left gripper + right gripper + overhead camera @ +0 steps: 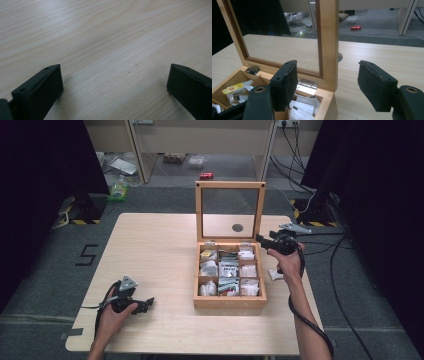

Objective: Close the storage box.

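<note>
From the high view, a wooden box point(230, 285) sits on the right half of the pale surface point(160, 250), its glass-paned lid point(230, 210) standing upright on the far edge and its compartments packed with small packets point(229, 270). The right gripper point(260, 239) hovers at the lid's right post, just above the box's far right corner, while the left gripper point(145, 304) rests low on the near left of the surface, well apart from the box. In the left gripper view, the jaws stand wide apart over bare wood grain with nothing between them. In the right gripper view, the jaws of the right gripper point(327, 85) are spread and the lid's right post point(327, 42) rises between them without either pad pressing on it; the silver hinge point(307, 84) shows below, and white packets point(302, 106) fill the nearest compartment. The work in hand appears to be closing the lid. The risk is that a push high on the post lets the lid fall freely and slam, jarring the glass, or that the unheld box slides across the surface, since the left gripper is too far off to steady it.
</note>
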